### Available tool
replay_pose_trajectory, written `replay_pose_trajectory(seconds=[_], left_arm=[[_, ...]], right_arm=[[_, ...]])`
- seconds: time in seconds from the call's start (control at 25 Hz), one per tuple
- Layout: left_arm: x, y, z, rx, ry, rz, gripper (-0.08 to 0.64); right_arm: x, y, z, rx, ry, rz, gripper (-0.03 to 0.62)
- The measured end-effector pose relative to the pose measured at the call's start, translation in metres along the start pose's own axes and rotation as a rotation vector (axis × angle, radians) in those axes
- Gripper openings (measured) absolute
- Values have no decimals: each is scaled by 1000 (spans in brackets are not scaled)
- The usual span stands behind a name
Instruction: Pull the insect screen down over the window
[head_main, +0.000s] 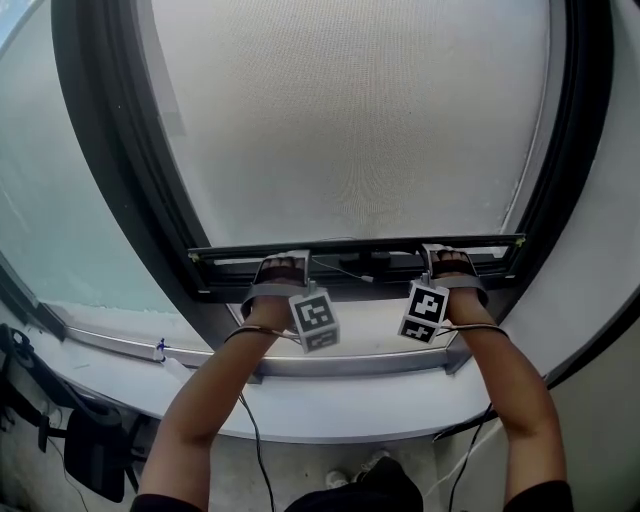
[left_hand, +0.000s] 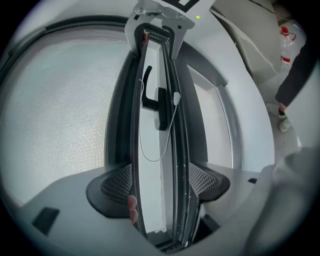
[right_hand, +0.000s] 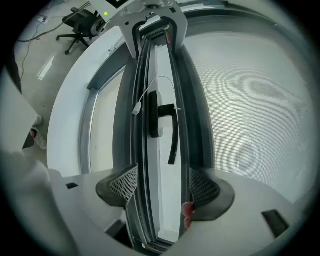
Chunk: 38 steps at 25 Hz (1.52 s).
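Insect screen (head_main: 350, 130): you hold its bottom bar (head_main: 365, 247) low, near the white sill (head_main: 340, 410). Your left gripper (head_main: 283, 262) and right gripper (head_main: 452, 257) are each clamped across the bar, which hides part of their pads. Farther up, mesh fills the dark window frame (head_main: 105, 160), whose top is cut off.

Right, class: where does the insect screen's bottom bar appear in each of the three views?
Head view: the bottom bar lies level across the middle, below the mesh.
Left gripper view: the bar runs up the centre, clamped in the left gripper.
Right gripper view: the bar runs up the centre, clamped in the right gripper.
Shared landmark: the mesh beside the bar.
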<state>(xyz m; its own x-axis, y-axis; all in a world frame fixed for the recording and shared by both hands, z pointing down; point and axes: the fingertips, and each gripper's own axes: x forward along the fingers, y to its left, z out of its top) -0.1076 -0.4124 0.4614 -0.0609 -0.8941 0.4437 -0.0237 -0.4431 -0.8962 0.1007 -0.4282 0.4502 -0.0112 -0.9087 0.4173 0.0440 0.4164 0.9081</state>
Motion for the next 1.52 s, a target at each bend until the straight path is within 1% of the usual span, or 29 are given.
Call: replay_pose_trajectory(seconds=[0.12, 0.24, 0.32, 0.44, 0.48, 0.56, 0.72, 0.76, 0.8, 0.92, 1.0, 1.12, 1.16, 1.2, 1.32, 1.52], left_arm=[[2, -1, 0, 4, -5, -2, 359], [1, 2, 0, 4, 7, -4, 359], [2, 2, 1, -1, 2, -5, 359], [3, 0, 1, -4, -4, -6, 359], [3, 0, 2, -4, -4, -3, 359], [3, 1, 4, -11, -11, 1, 359], [2, 1, 2, -7, -1, -7, 359], [3, 0, 2, -7, 0, -12, 359], [3, 0, 3, -7, 0, -14, 359], [3, 1, 3, -10, -1, -17, 359], [3, 1, 1, -13, 3, -18, 359], [4, 2, 2, -14, 8, -8, 359], [4, 2, 3, -18, 9, -2, 359], [4, 3, 4, -26, 8, 3, 359], [3, 5, 4, -38, 10, 7, 359], [4, 7, 3, -33, 15, 19, 359]], right_arm=[[-2, -1, 1, 34, -52, -34, 302], [-15, -10, 3, 117, -100, -37, 302], [-29, -18, 7, 211, -153, -40, 302], [-47, -21, 23, 385, -266, -18, 302], [-50, -19, 29, 423, -293, -11, 302], [-50, -12, 39, 465, -329, 11, 301], [-39, 2, 53, 506, -356, 85, 299], [-37, 5, 56, 516, -360, 101, 277], [-35, 7, 58, 523, -364, 116, 240], [-29, 14, 67, 521, -372, 159, 204], [-24, 17, 76, 515, -378, 181, 197], [-17, 19, 87, 504, -379, 197, 142], [-14, 21, 89, 500, -377, 207, 110], [-12, 23, 92, 494, -376, 221, 100], [-5, 31, 97, 469, -362, 256, 101], [7, 34, 101, 462, -349, 278, 101]])
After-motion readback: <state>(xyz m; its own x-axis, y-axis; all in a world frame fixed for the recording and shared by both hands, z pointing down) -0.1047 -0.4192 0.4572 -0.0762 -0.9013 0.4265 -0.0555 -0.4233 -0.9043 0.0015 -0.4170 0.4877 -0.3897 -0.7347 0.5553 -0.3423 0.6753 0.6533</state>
